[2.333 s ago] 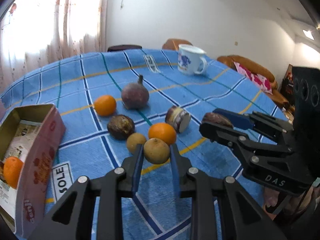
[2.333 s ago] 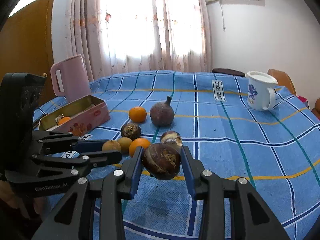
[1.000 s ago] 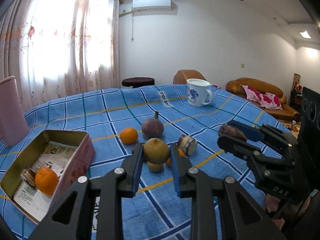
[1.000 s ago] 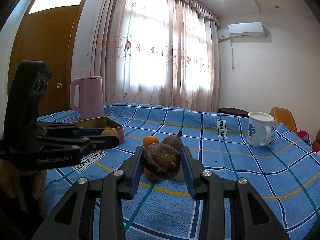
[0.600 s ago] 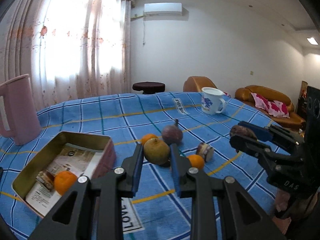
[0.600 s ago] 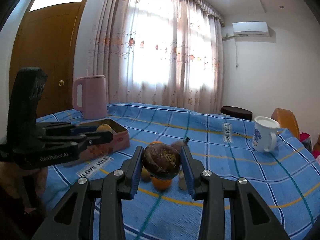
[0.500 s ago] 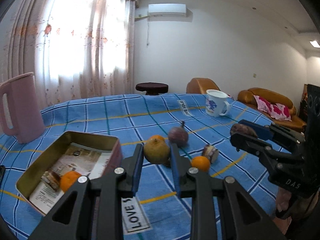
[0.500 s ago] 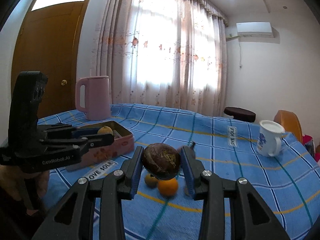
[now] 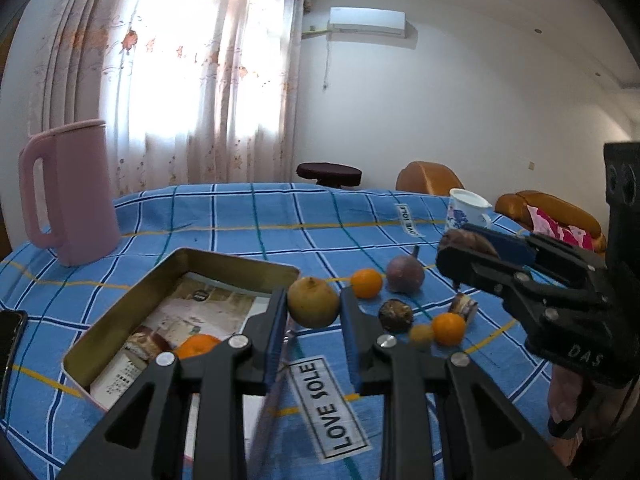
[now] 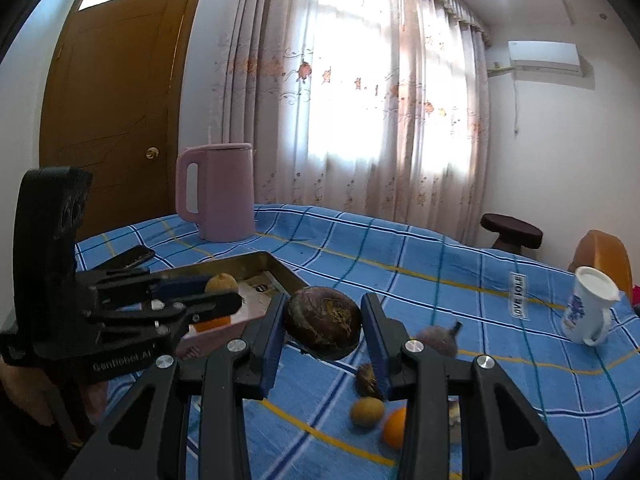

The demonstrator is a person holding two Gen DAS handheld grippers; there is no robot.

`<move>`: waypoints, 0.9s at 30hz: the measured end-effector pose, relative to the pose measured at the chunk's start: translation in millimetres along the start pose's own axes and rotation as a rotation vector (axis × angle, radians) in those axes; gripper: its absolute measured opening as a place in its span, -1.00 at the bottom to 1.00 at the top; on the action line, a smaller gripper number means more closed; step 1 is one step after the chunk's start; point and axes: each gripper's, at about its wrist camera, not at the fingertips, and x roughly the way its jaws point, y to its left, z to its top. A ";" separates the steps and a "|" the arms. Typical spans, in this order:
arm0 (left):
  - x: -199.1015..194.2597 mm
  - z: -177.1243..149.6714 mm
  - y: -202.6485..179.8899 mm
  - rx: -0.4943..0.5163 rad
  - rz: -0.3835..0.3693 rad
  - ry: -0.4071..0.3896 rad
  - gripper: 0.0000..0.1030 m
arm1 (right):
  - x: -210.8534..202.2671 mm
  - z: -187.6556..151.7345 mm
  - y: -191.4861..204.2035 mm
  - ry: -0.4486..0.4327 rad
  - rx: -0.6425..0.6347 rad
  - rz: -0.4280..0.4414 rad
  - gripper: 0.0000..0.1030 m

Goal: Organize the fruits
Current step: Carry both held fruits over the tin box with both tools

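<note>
One: Up by the right rim of the tin box [image 9: 132, 304]: left claw [image 9: 314, 308], squeezed tight on a yellow-brown fruit [image 9: 313, 307]. Off the cloth, up in the air. Hard to tell if over the tin or just beside it.

Two: And on the other side?

One: Right claw [image 10: 324, 322], clamped on a dark purple-brown fruit [image 10: 322, 322]. Also in the air, near the left claw and the tin's corner.

Two: Room to move?

One: Lots of bare blue table [image 9: 240, 216] behind the tin. Pink kettle [image 9: 76, 196] well back, near the far left edge. Phone [image 10: 128, 256] between kettle and tin, close to the table's edge. Mug [image 9: 464, 210] far off to the right.

Two: Anything seen from one side only?

One: From the left camera: down into the tin, with paper and one orange [image 9: 198, 344] inside. From the right camera: a brown door [image 10: 112, 120].

Two: Other fruits?

One: Loose on the cloth, right of the tin. A second orange [image 9: 367, 283] touching a big purple fruit [image 9: 405, 274] with a stem. Nearer, a dark round fruit [image 9: 395, 314], a small yellow fruit [image 9: 421, 334] and a third orange [image 9: 449, 328]. All below and right of the left claw, well apart from it.
</note>
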 end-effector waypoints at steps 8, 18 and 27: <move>-3.0 -1.1 33.0 -0.046 0.045 -0.001 -0.46 | 34.7 19.7 18.8 0.046 -0.014 0.043 -0.23; -1.5 -3.0 79.2 -0.109 0.131 0.028 -0.46 | 94.7 29.9 50.8 0.140 -0.028 0.089 -0.23; 1.5 -5.5 88.8 -0.110 0.160 0.076 -0.46 | 134.8 16.0 66.2 0.258 -0.032 0.094 -0.23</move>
